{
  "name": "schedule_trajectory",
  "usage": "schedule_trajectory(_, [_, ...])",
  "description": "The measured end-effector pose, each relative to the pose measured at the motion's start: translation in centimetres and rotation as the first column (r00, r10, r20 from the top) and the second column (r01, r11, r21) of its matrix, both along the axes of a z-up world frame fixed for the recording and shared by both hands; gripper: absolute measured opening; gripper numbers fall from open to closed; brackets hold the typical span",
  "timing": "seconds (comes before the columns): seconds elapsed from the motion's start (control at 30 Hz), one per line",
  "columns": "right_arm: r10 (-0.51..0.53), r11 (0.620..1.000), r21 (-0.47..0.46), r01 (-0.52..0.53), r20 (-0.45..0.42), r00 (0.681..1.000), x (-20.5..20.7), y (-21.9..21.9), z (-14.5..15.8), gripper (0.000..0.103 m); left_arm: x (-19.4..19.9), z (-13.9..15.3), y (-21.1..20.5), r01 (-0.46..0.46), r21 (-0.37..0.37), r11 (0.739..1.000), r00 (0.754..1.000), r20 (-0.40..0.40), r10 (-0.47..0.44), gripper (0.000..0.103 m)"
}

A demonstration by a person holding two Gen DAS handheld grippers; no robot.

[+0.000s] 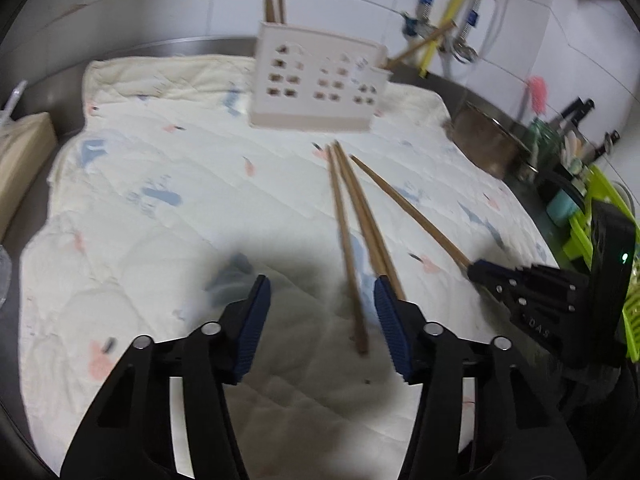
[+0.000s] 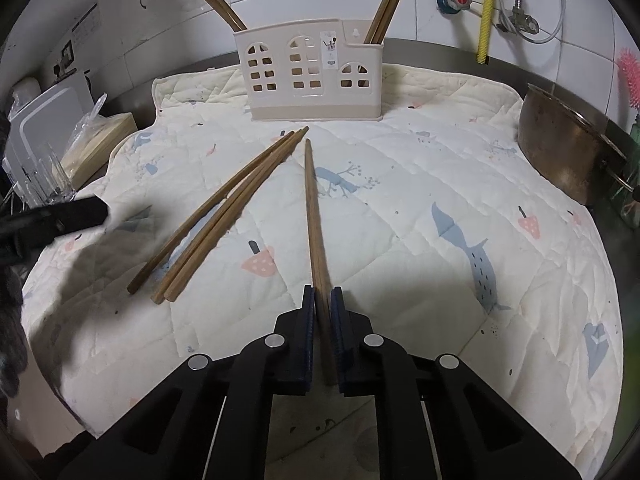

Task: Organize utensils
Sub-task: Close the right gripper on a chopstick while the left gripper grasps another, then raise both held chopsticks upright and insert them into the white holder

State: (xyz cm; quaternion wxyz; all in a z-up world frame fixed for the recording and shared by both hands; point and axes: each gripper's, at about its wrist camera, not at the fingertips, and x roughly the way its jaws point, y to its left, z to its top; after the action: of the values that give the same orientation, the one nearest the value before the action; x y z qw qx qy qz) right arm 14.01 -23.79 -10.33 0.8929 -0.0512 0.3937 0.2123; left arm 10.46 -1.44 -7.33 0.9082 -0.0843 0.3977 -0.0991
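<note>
Left wrist view: the left gripper [image 1: 320, 312] hovers with jaws spread over loose chopsticks [image 1: 352, 248] on the quilted mat [image 1: 160, 200]; one seems to lie between them, though blur hides contact. The utensil holder [image 1: 316, 80] stands near the worktop's far edge.

Right wrist view: the right gripper [image 2: 322, 296] pinches a single chopstick [image 2: 314, 208]. The holder's end compartments each hold upright chopsticks [image 2: 386, 4].

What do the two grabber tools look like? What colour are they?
Both are black plastic. The left tool and the right tool each have two angular arms with round silver pins at the joints and dark blue ribbed pads on the fingers. From the left view, the right tool's body shows pale lettering and a small green light.
</note>
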Motion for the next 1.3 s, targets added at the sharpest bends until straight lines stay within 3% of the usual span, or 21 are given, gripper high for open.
schedule_trajectory(0.3, [-0.005,0.999,0.032,0.003,0.055,0.998,-1.1,-0.4,2.1,0.007,1.9,-2.0,-2.4,0.043,-0.012,0.999,0.997,-0.062,-0.044,0.019])
schedule_trajectory(0.67, [-0.009,0.998,0.068,0.001,0.13,0.991,-1.8,-0.5,5.1,0.007,3.3,-3.2,-2.6,0.021,-0.029,0.999,0.995,-0.101,-0.024,0.016])
schedule_trajectory(0.9, [-0.009,0.997,0.071,-0.001,0.145,0.989,-1.7,-0.4,5.7,0.007,3.5,-3.0,-2.6,0.009,-0.017,1.0,0.994,-0.108,-0.011,0.006])
schedule_trajectory(1.1, [-0.013,0.997,0.076,0.0,0.161,0.987,-1.5,-0.3,6.5,0.007,3.0,-1.7,-2.1,0.006,-0.018,1.0,0.997,-0.077,-0.007,0.006])
schedule_trajectory(1.3, [-0.014,0.996,0.087,-0.001,0.173,0.985,-1.1,-0.3,7.4,0.007,2.2,1.5,-1.2,-0.007,-0.016,1.0,1.0,0.012,0.007,0.006])
